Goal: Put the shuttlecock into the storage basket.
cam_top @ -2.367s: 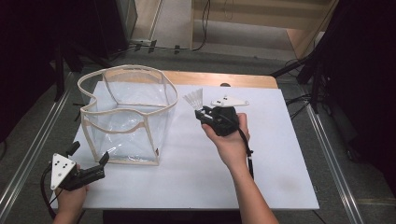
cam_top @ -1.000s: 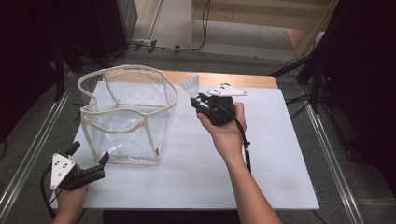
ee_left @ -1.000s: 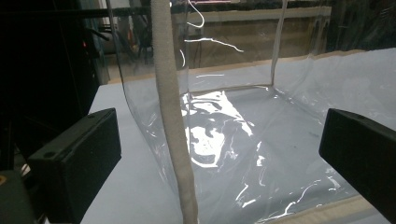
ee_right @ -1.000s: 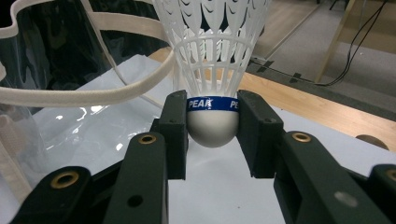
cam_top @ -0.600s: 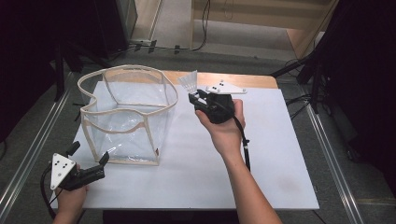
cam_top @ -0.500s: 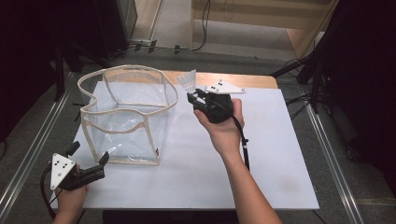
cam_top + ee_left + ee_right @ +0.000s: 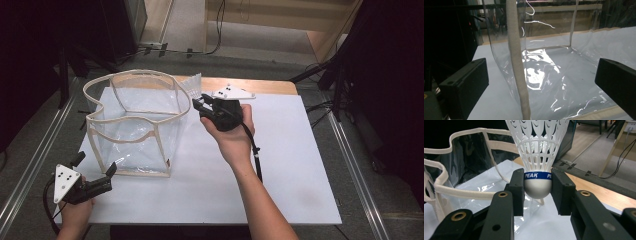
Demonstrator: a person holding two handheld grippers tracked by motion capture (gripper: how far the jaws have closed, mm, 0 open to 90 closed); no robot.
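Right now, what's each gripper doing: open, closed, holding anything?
Left gripper: jaws open, holding nothing, with the clear bag's corner seam between them.
Right gripper: jaws closed on the shuttlecock at its cork base, beside the bag.

The clear bag [image 7: 135, 125] blocks the table's [image 7: 295, 165] left; its right seems open.

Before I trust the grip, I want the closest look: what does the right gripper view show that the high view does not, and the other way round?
The right gripper view shows the shuttlecock cork pinched between the right claw pads, its blue band reading PEAK, skirt pointing up. The high view shows the left claw open near the bag's front corner, and the white table with both forearms. Both show the clear bag with its cream trim standing beside the shuttlecock.
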